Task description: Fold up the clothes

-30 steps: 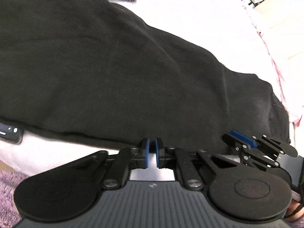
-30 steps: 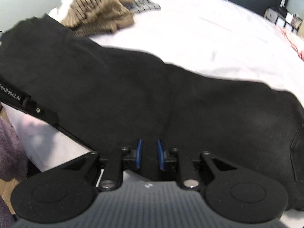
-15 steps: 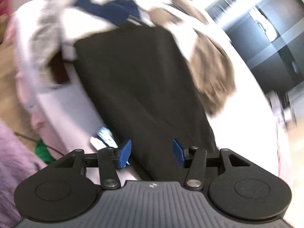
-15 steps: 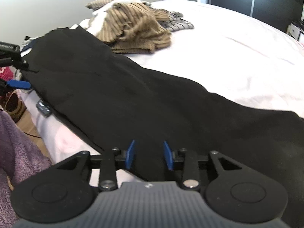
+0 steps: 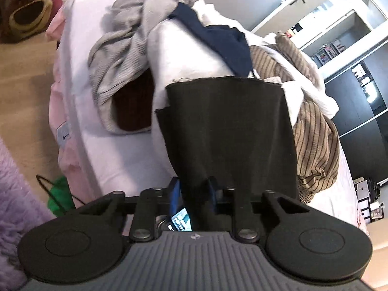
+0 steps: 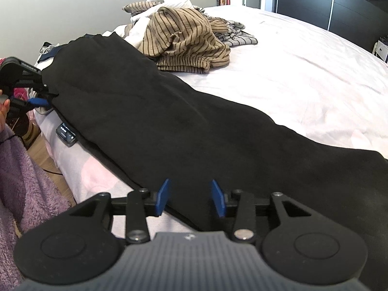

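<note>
Black trousers (image 6: 184, 123) lie stretched along the near edge of the white bed (image 6: 303, 55). In the left wrist view their leg end (image 5: 228, 126) runs away from my left gripper (image 5: 192, 194), whose blue pads sit close together with a ridge of the black cloth between them. That gripper also shows in the right wrist view (image 6: 36, 97), at the leg's far left edge. My right gripper (image 6: 191, 197) is open, its pads astride the trousers' near edge without pinching it.
A striped tan garment (image 6: 184, 41) lies heaped beyond the trousers. Grey, white and navy clothes (image 5: 169, 24) are piled past the leg end. A small black device (image 6: 66, 134) lies on the bed edge. A purple fluffy rug (image 6: 26, 179) covers the floor at left.
My left gripper swung from the trousers' side edge to the leg end, opened on the way, then closed on the cloth. My right gripper opened wider.
</note>
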